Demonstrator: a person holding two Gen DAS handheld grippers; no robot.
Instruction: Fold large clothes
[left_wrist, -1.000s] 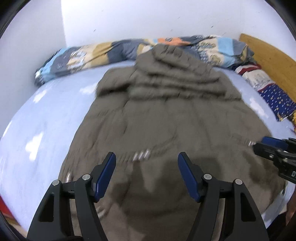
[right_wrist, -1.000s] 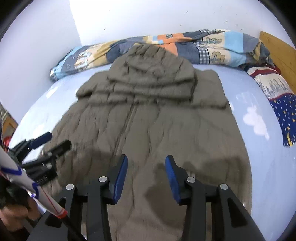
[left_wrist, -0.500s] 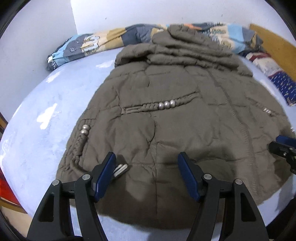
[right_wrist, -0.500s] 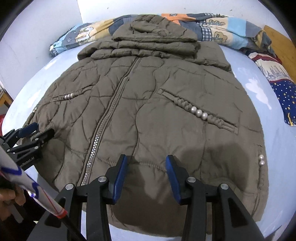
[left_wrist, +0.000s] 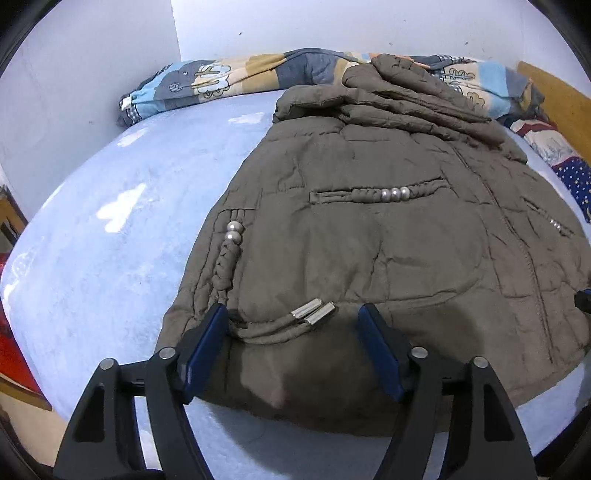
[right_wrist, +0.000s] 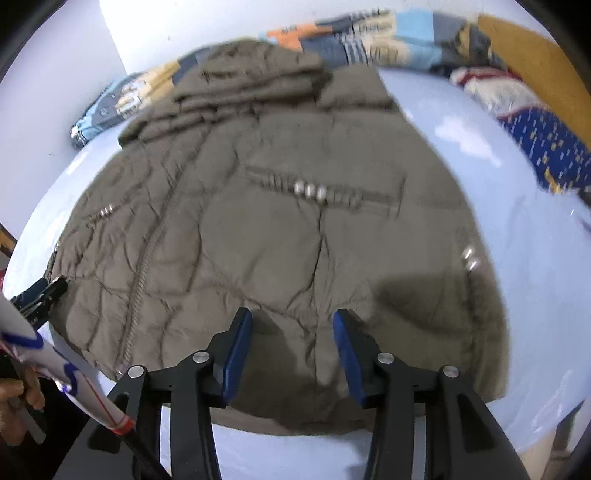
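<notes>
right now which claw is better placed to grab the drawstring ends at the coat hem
Left. The left claw, opening, frames the metal-tipped drawstring ends on the coat. The right claw is over plain hem.

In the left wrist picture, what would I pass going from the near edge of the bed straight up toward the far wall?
Left gripper → metal-tipped drawstring ends → row of three pearl beads on the brown coat → folded hood → patterned quilt → white wall.
</notes>
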